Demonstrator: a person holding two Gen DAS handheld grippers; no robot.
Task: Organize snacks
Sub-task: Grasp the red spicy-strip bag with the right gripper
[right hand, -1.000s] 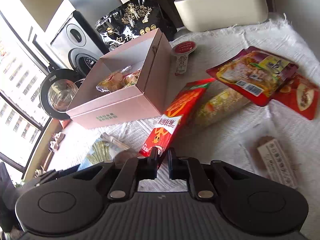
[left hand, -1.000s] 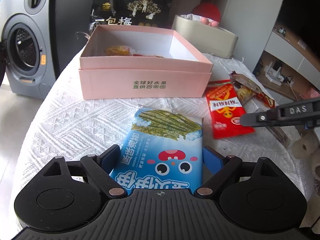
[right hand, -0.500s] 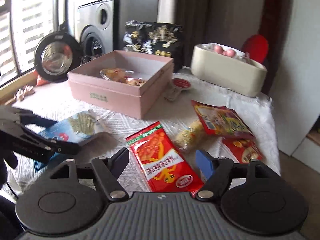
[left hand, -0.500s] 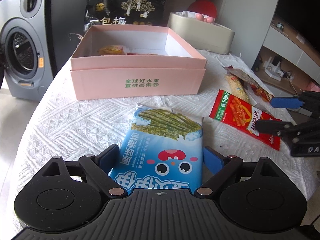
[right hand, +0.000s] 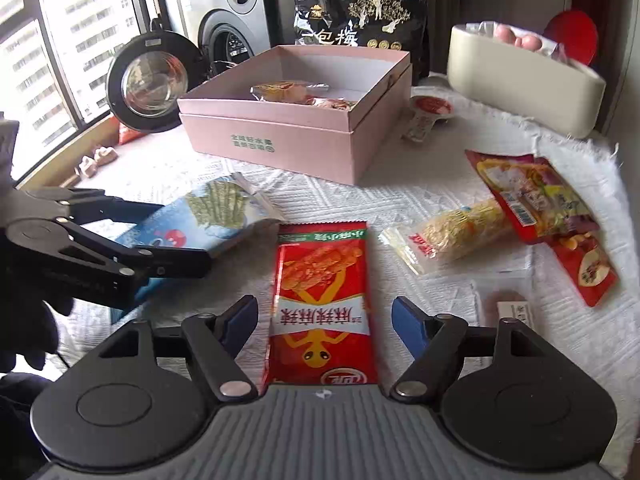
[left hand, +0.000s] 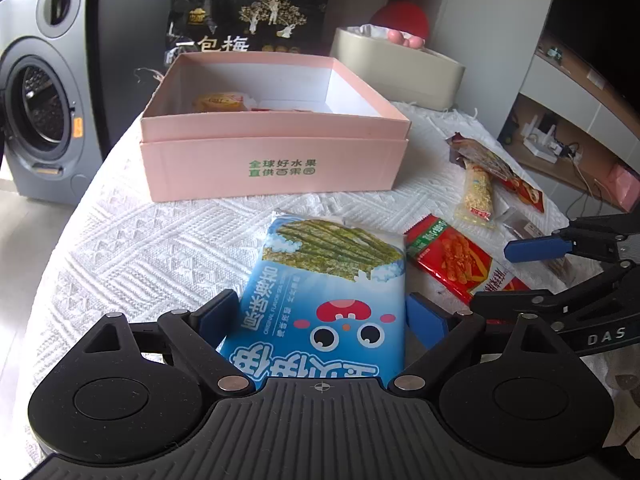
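Likely home, washing machine (left hand: 38, 116), tablecloth (left hand: 160, 240)

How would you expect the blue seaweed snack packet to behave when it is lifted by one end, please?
The blue seaweed packet looks puffy and film-wrapped, so probably light and somewhat floppy. Its glossy surface may be slippery. The open left gripper straddles its near end, so the far end would likely sag.

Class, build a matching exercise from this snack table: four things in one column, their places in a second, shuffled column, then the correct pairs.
Things
1. blue seaweed packet
2. red snack packet
3. pink box
4. black bag

Places
A. behind the pink box
B. between the open left gripper fingers
C. mid-table, holding wrapped snacks
D. between the open right gripper fingers

Pairs: 1-B, 2-D, 3-C, 4-A
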